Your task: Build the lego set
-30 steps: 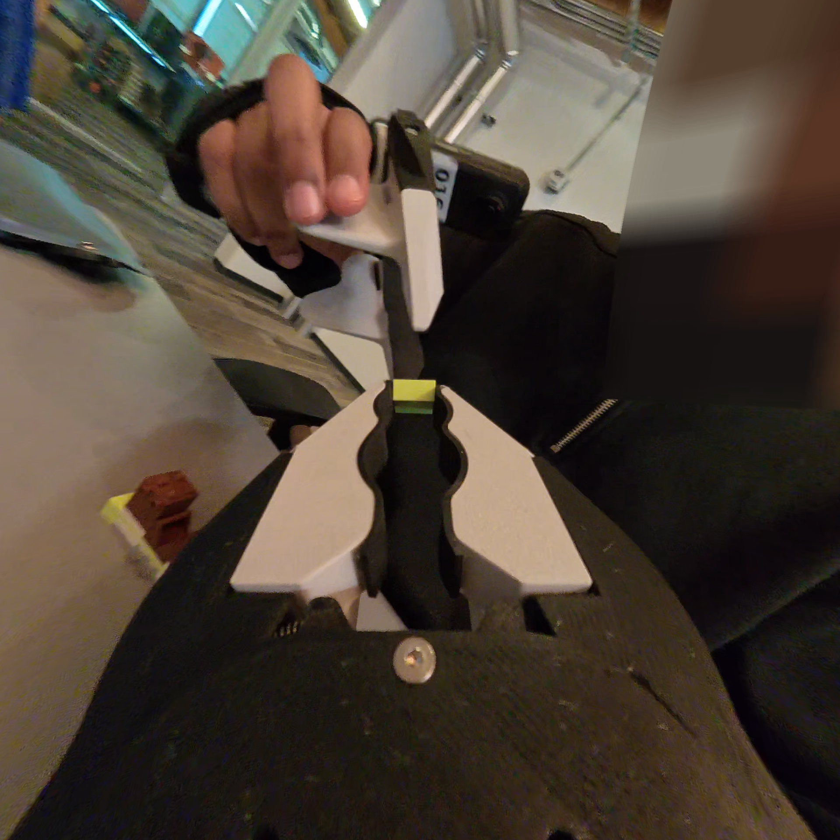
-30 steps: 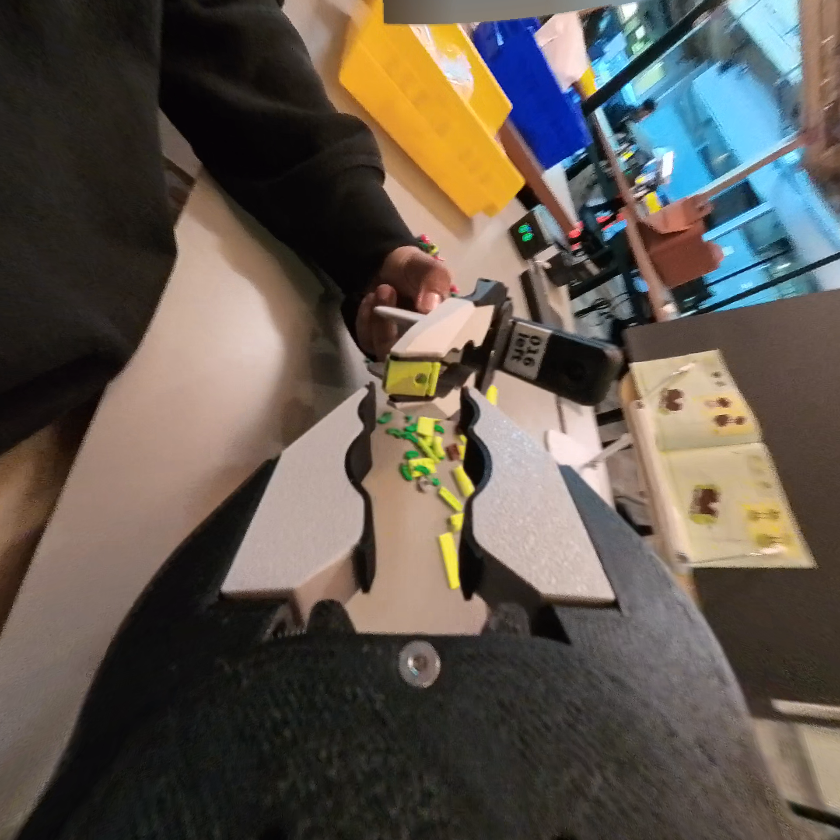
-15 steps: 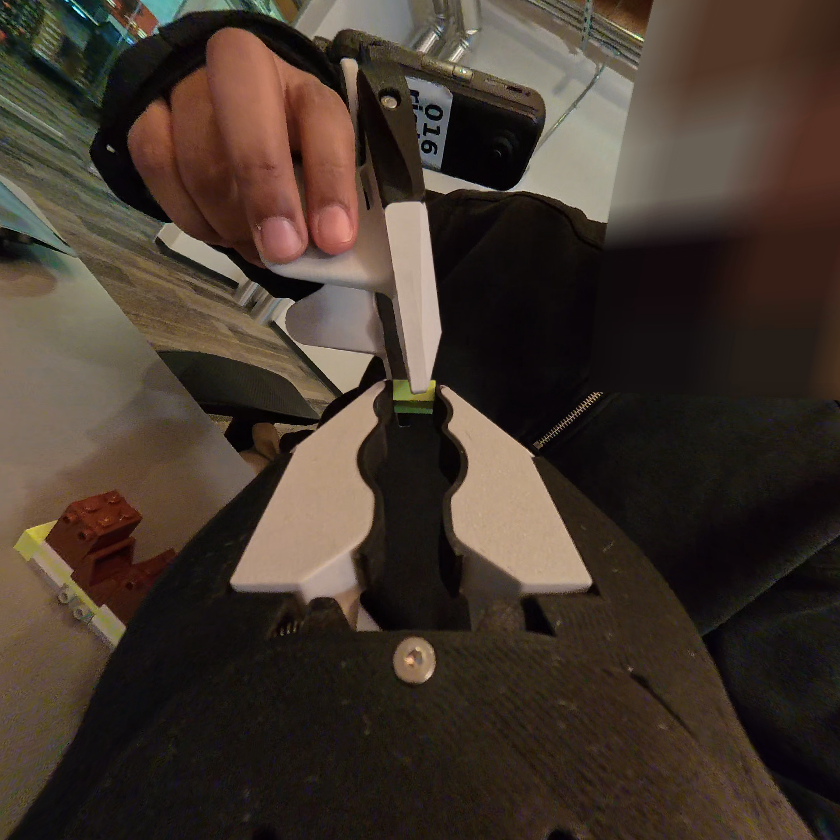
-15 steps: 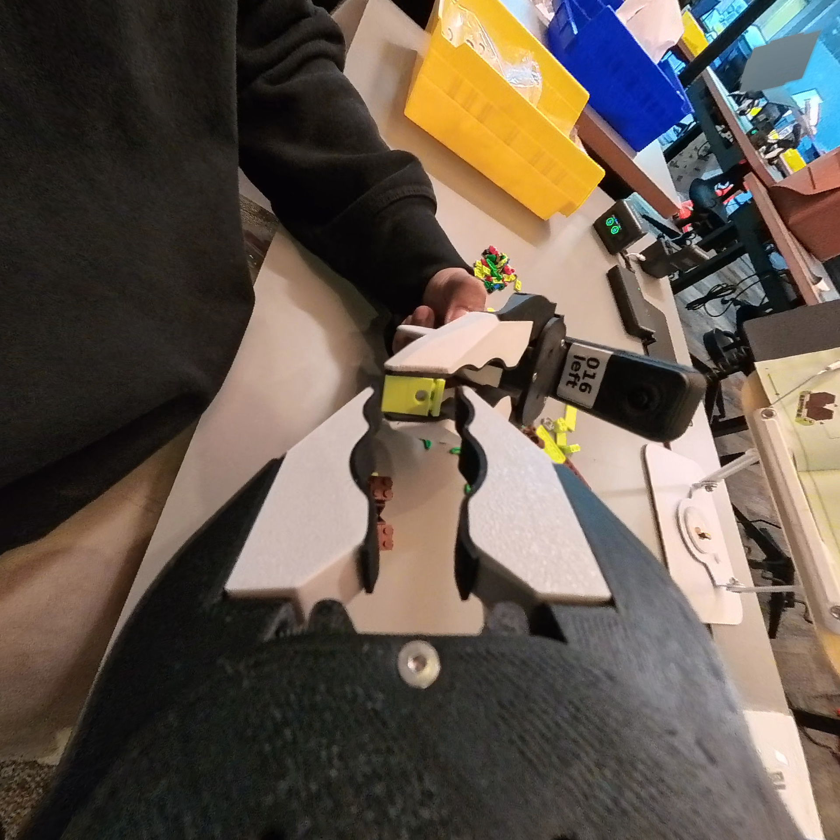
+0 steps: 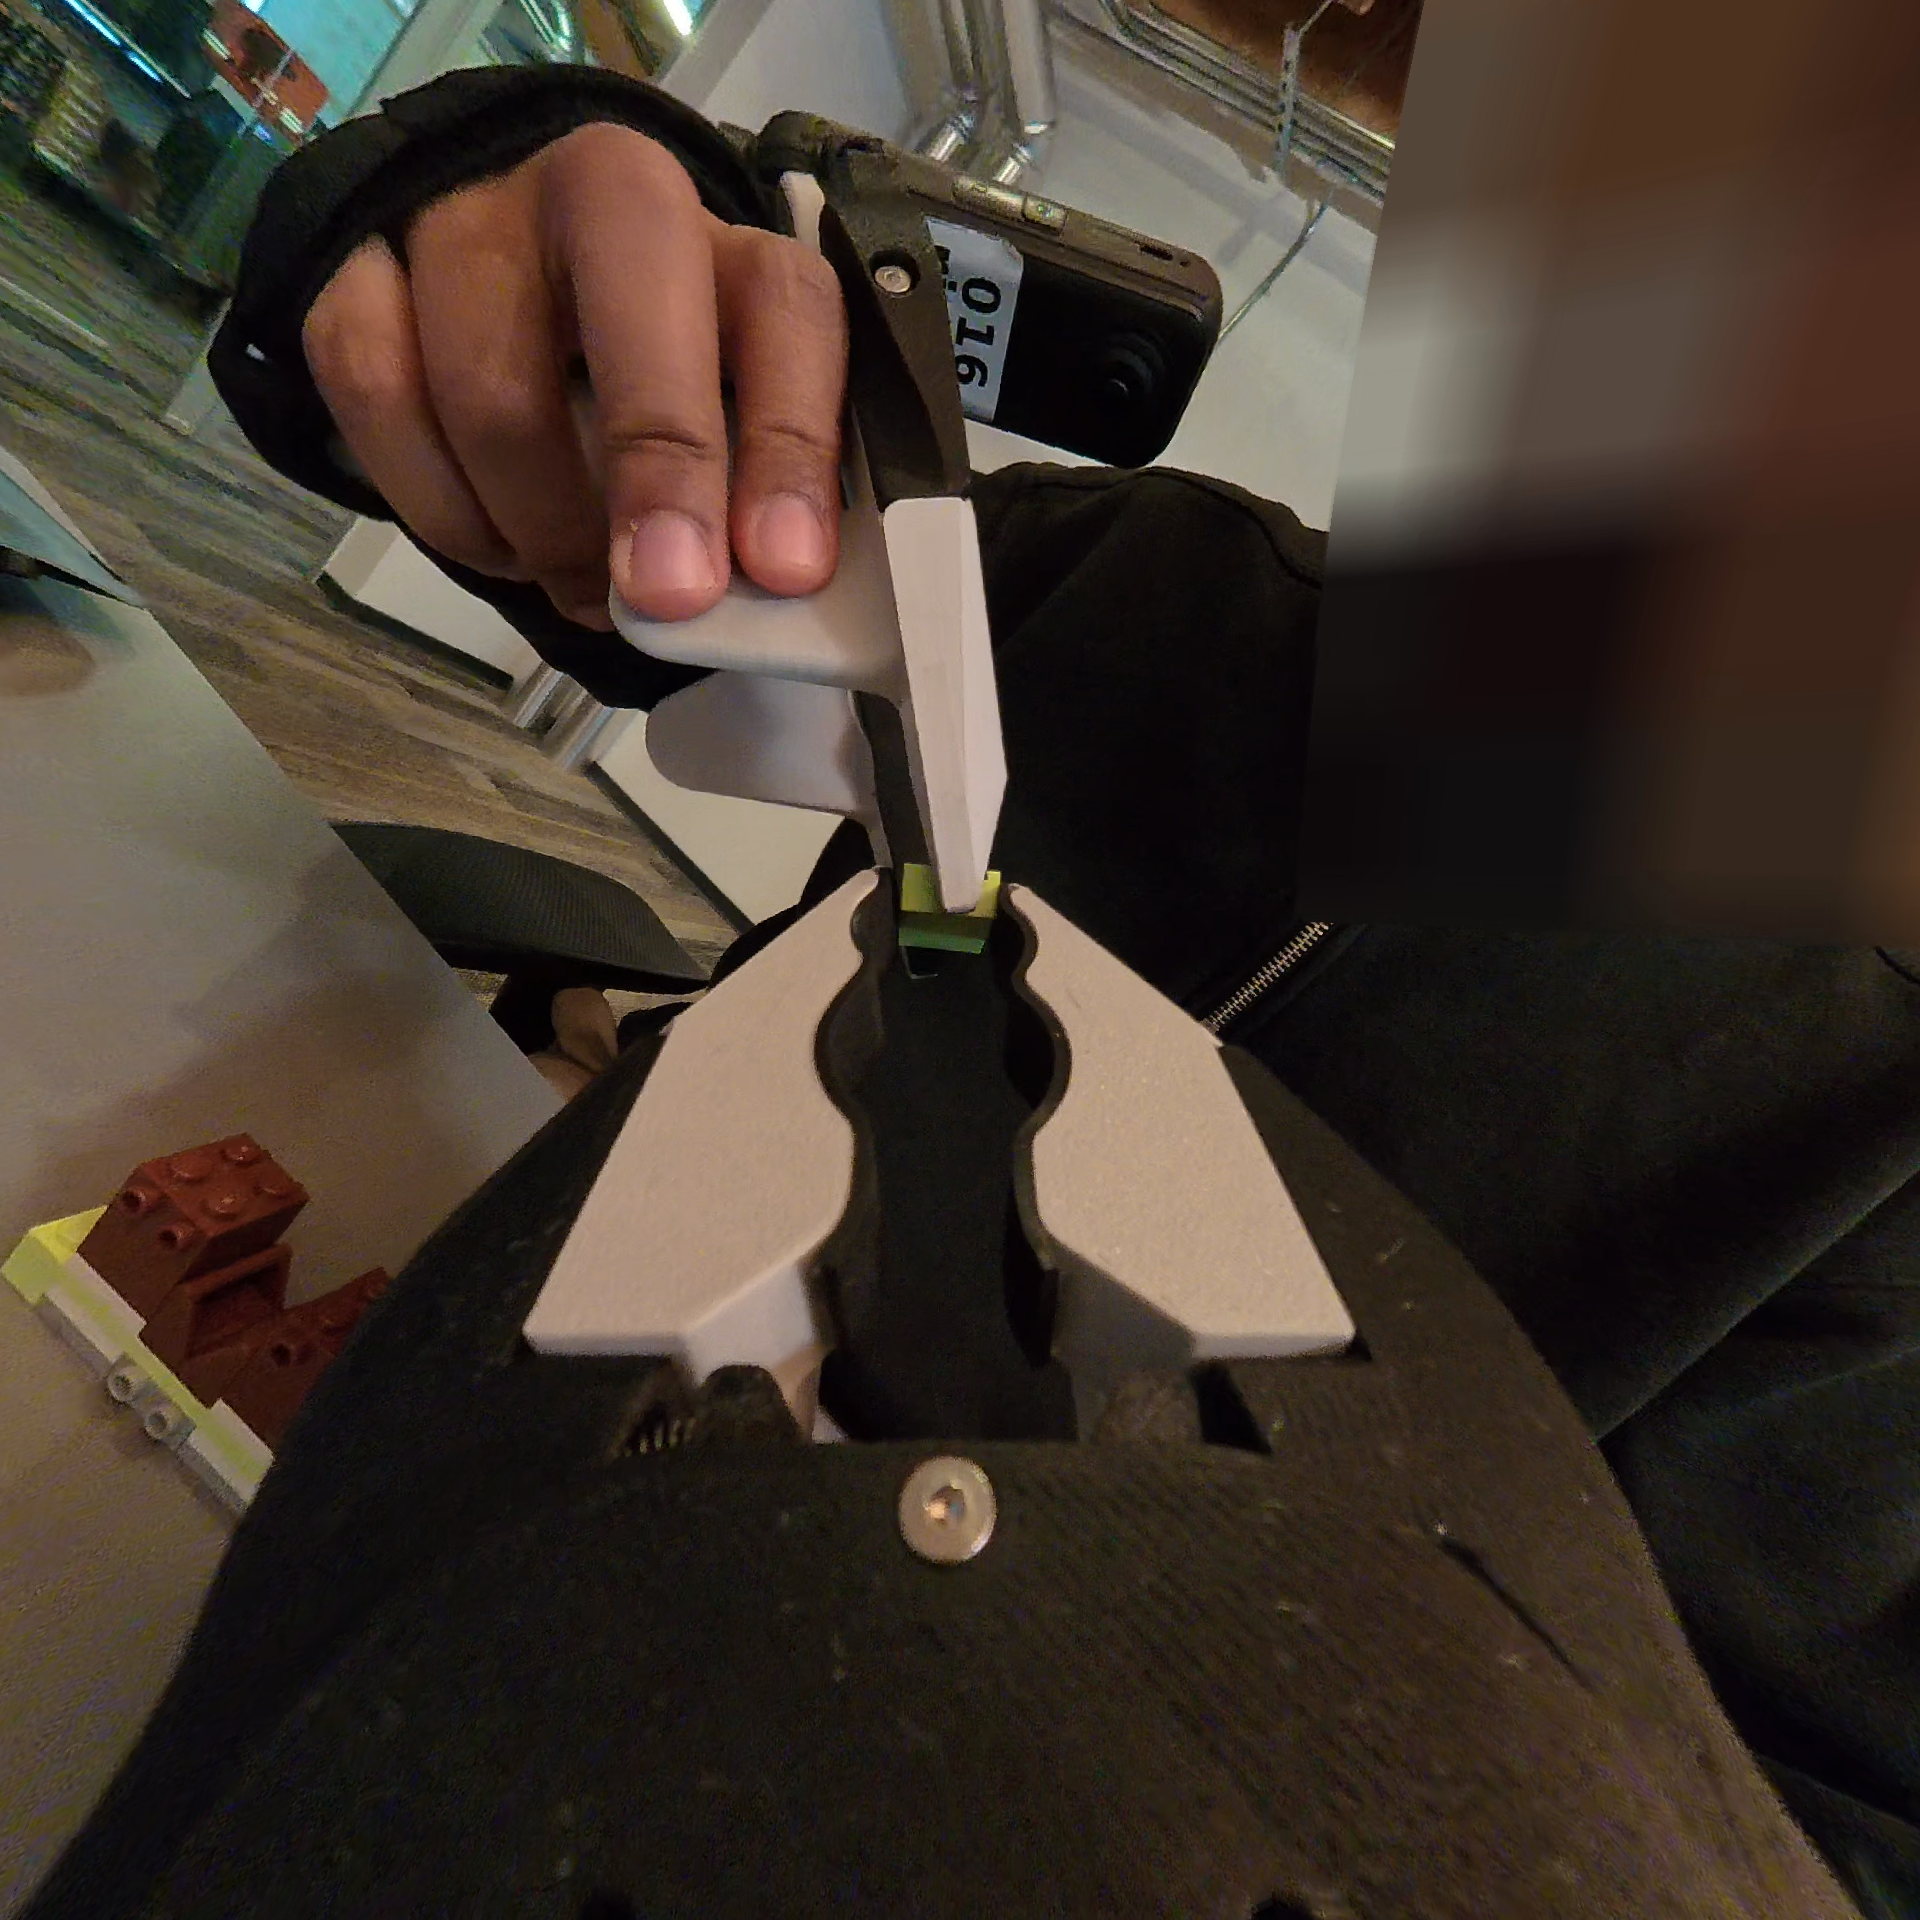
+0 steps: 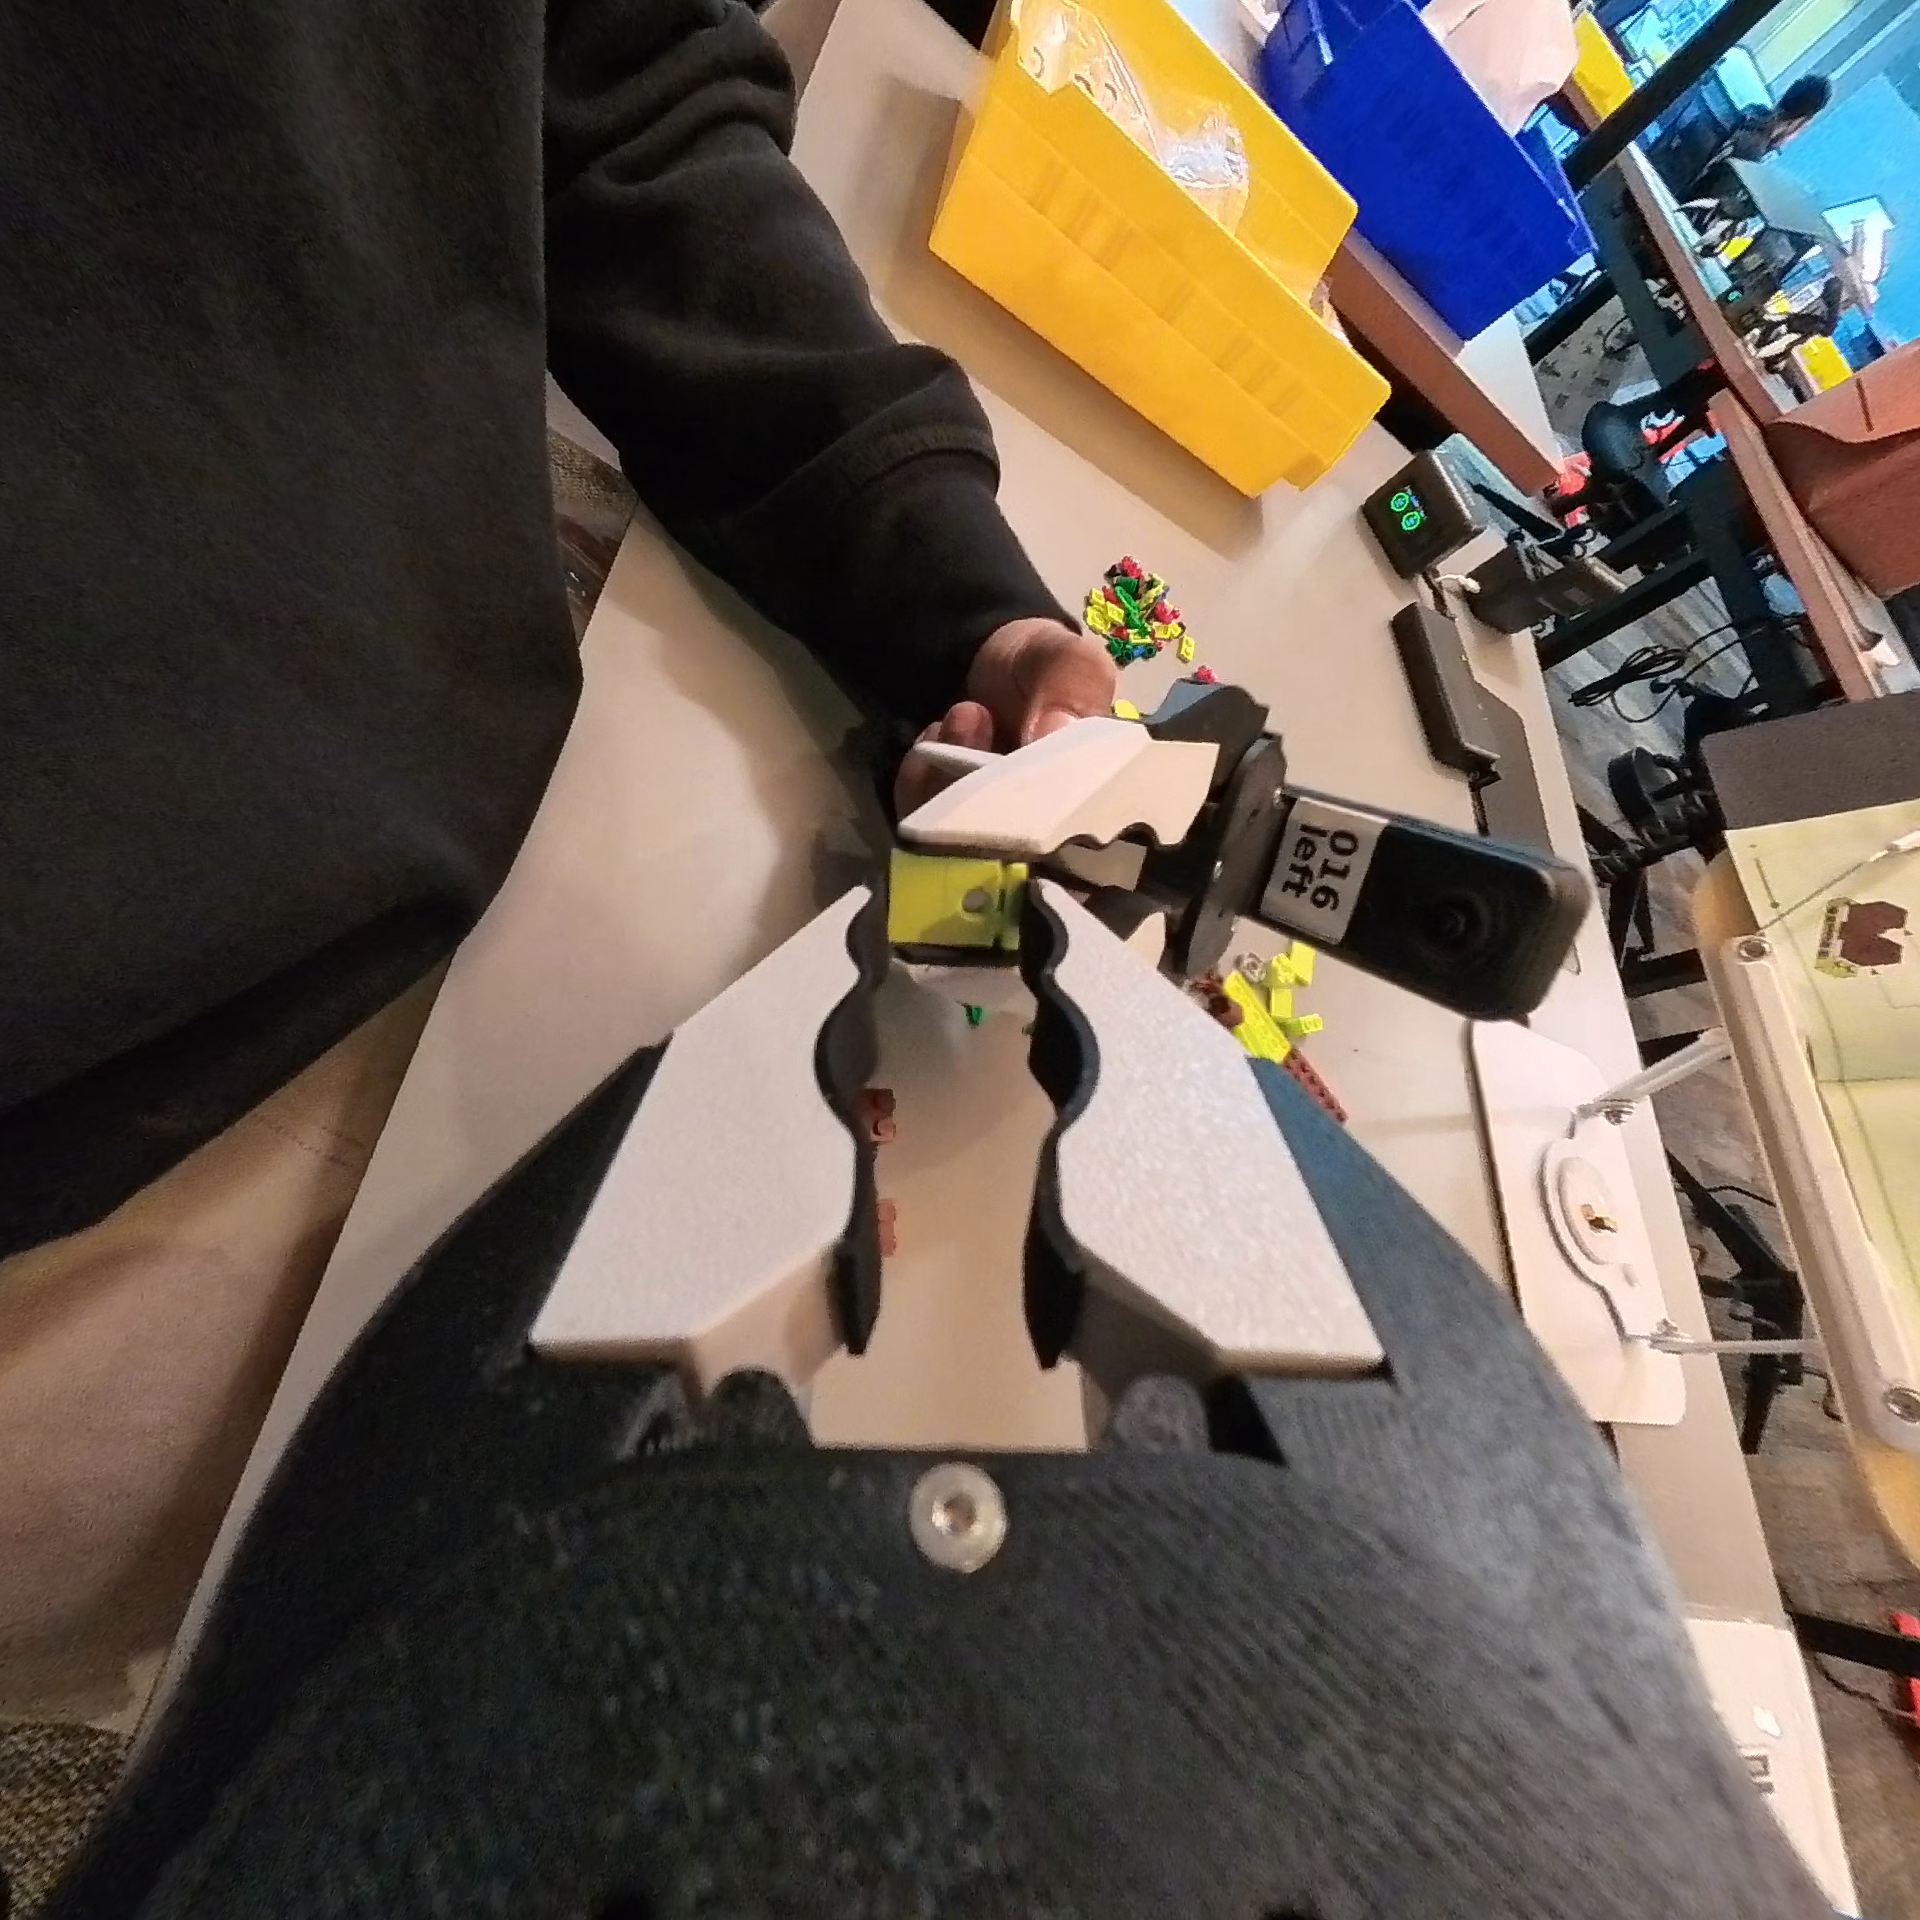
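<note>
A small lime-green lego piece [image 5: 940, 914] with a darker green layer under it is held in the air between both grippers. My left gripper [image 5: 943, 902] is shut on it at the fingertips. My right gripper [image 6: 949, 906] comes in crosswise, and its two tips press the piece's [image 6: 951, 902] sides. In the left wrist view the right gripper [image 5: 956, 873] reaches down from above, held by a hand [image 5: 582, 384]. In the right wrist view the left gripper [image 6: 940, 899] clamps the piece from above and below. A brown build on a lime and white base [image 5: 197, 1278] stands on the table.
The grey table [image 6: 1299, 644] carries a pile of lime pieces [image 6: 1273, 997], a mixed coloured pile [image 6: 1132, 623], a yellow bin [image 6: 1143, 239], a blue bin [image 6: 1423, 156], a white plate [image 6: 1579, 1216] and black devices [image 6: 1423, 514]. An instruction booklet [image 6: 1849, 987] stands at the right. A person in black sits close. My two grippers' fingertips are within a few centimetres of each other.
The right gripper moved in onto the lime piece held by the left gripper, and its jaws narrowed onto it. Both views swung, bringing more of the table and the brown build into view.
</note>
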